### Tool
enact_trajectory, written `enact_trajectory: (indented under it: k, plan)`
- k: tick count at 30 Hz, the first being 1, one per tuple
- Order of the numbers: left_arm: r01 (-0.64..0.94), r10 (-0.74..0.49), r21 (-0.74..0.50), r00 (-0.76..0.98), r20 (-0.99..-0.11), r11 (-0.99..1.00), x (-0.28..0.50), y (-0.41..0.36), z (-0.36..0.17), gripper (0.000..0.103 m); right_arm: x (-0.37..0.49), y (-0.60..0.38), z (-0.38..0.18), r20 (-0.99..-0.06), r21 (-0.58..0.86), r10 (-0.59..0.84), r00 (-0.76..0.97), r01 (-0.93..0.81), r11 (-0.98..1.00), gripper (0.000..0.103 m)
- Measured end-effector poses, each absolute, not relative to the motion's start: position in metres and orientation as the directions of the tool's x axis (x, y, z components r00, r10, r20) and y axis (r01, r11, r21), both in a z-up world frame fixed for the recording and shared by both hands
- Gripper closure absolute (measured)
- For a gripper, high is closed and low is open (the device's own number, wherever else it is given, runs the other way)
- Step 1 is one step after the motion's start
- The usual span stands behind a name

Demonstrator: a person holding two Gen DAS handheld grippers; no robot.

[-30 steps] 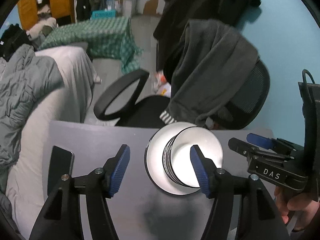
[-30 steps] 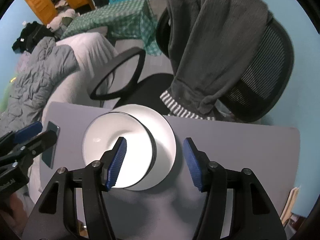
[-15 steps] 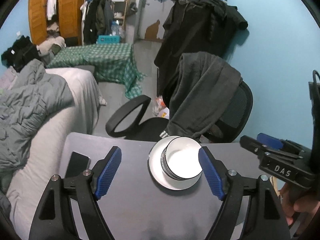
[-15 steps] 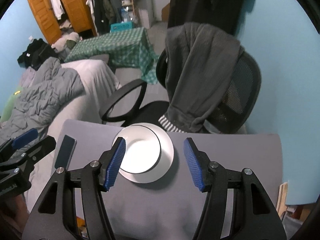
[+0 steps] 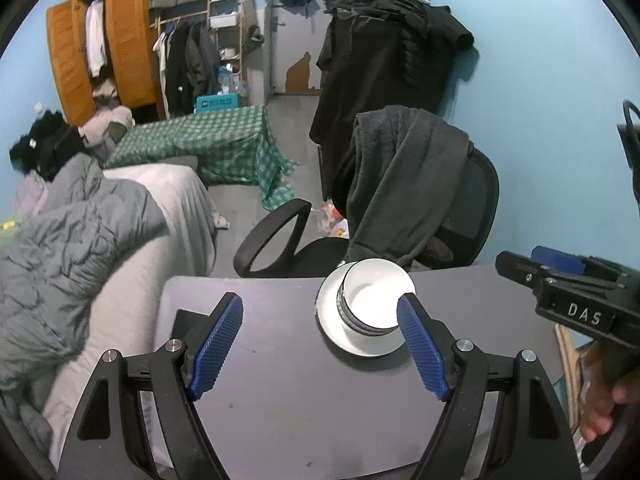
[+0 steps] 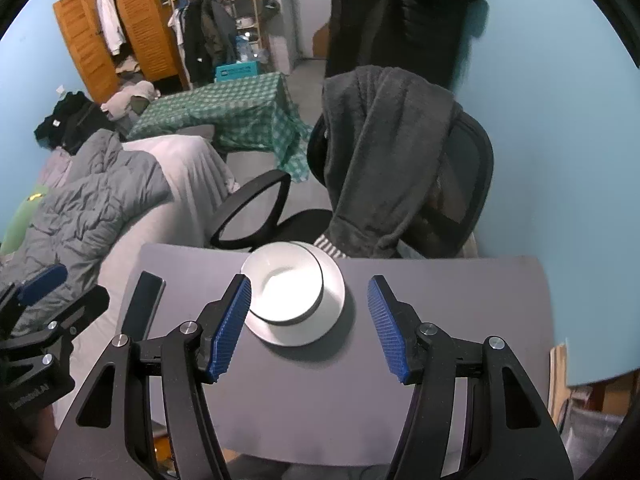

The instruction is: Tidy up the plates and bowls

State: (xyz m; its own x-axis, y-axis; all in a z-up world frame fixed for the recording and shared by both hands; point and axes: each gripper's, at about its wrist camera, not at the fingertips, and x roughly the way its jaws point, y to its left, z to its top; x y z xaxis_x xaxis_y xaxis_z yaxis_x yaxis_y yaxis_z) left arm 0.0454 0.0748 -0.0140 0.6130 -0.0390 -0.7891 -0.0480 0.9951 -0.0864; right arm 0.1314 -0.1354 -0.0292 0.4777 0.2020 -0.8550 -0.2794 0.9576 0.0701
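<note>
Both grippers tilt down above the white round ceramic plate (image 5: 362,344) carrying stacked bowls (image 5: 374,300); left gripper (image 5: 320,350) and right gripper (image 6: 308,326) fingers stand apart, empty.

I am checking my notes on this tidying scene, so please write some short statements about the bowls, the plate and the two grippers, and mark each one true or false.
1. The bowls sit stacked on the white plate. True.
2. The left gripper is closed on a bowl. False: its jaws stand wide open with nothing between them, above the table.
3. The right gripper holds the plate. False: its jaws are open and empty.
4. A dark phone lies flat on the grey table, to the left of the plate. True.
5. The office chair behind the table is bare. False: a dark grey garment hangs over its back.
</note>
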Motion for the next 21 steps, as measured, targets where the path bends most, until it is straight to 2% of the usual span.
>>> enact_trajectory:
  k: [21]
  plan:
    - [-0.031,-0.079,-0.124,0.613,-0.786,0.992,0.035,0.078,-0.003,0.022,0.111,-0.140,-0.025,-0.853,0.083,0.207,0.480,-0.267,0.960,0.044]
